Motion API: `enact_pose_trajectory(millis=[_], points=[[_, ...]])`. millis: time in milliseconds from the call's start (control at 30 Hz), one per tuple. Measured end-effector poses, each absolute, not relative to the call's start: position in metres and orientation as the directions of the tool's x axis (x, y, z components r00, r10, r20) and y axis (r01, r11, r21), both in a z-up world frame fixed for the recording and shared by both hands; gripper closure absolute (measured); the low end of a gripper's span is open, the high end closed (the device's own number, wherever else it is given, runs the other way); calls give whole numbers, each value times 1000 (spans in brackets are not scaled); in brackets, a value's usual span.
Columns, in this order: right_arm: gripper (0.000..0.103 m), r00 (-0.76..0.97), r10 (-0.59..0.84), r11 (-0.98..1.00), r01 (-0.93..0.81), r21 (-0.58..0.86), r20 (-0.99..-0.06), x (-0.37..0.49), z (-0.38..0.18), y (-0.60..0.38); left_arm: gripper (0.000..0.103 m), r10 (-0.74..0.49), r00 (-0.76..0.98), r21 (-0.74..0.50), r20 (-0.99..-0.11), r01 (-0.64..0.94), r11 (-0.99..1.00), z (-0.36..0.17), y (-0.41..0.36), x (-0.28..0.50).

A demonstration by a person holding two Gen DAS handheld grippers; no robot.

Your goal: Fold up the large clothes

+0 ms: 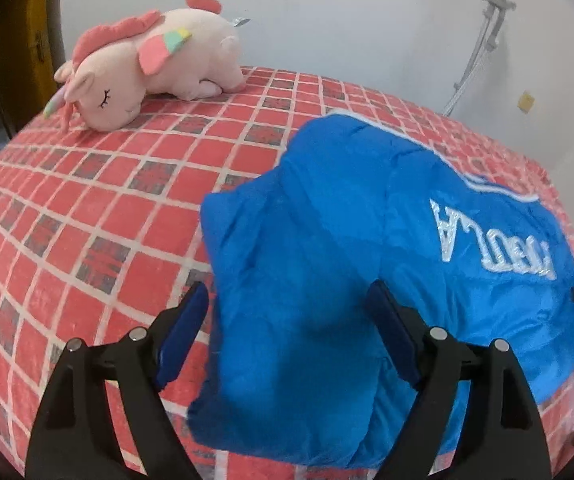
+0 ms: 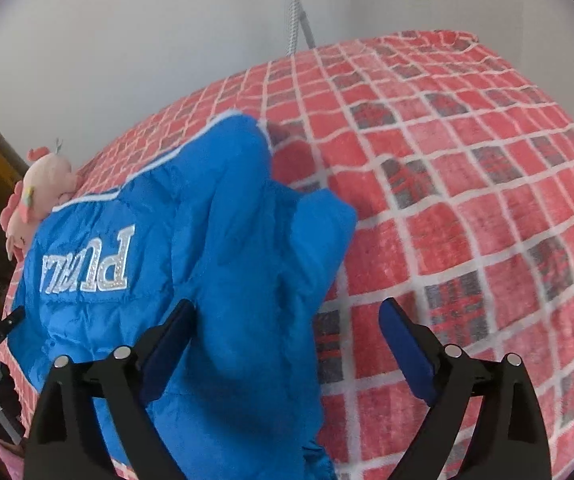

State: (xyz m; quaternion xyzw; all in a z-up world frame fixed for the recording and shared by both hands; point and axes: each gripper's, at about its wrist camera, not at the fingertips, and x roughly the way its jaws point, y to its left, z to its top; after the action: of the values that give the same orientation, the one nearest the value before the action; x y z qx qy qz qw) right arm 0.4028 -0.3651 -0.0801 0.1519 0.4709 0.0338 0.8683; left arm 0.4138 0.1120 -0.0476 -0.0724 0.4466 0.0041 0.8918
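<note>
A blue padded jacket [image 1: 347, 240] with white lettering lies partly folded on a bed with a red checked blanket [image 1: 107, 208]. My left gripper [image 1: 287, 300] is open, its fingers standing just above the jacket's near left part, holding nothing. In the right wrist view the jacket [image 2: 191, 248] fills the left half, with a sleeve folded over its right side. My right gripper [image 2: 287, 316] is open over the jacket's right edge, with its left finger above the cloth and its right finger above the blanket [image 2: 467, 208].
A pink plush unicorn [image 1: 151, 64] lies at the bed's far left, also seen at the left edge in the right wrist view [image 2: 43, 192]. A white wall and a grey stand [image 1: 483, 32] are behind the bed. A wooden door frame is at left.
</note>
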Motion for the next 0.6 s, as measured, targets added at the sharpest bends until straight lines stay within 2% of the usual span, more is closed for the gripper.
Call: enact_pose_trajectory(millis=[100,233,300,333,367,400,467,567,600], points=[[9,530,233,945,76,319,-815,406,-89,-362,14,-55,590,-109,-805,-55,993,-56,100,416],[8,512,301,918,74,390,-805,413,-103,-365,16,-47,597,-96,-801,-50,994,-62,97,418],[20,520,305,921,54,387,-798,411,-100,-361,28,-106,591,-163,-799,-44,986,-63,101,418],[37,521,341,909,30,415,-783,410,-99,-358,39,-112,592,-175,-798,-50,983,-61,102,417],[43,519,360,902,21,432,-775,409,-98,-356,50,-113,598,-178,-793,-52,983,-59,101,416],[47,522,354,905,16,424,-776,408,-96,-353,55,-108,610,-173,-785,-49,984,-56,100,414],[64,535,363,902,2,431,-763,404,-90,-351,75,-96,631,-169,-770,-56,984,-50,96,407],[74,571,362,904,-22,427,-737,396,-75,-347,88,-103,669,-192,-736,-60,980,-37,95,399],[75,581,363,904,-30,427,-729,393,-71,-348,89,-103,686,-195,-720,-58,979,-30,94,394]])
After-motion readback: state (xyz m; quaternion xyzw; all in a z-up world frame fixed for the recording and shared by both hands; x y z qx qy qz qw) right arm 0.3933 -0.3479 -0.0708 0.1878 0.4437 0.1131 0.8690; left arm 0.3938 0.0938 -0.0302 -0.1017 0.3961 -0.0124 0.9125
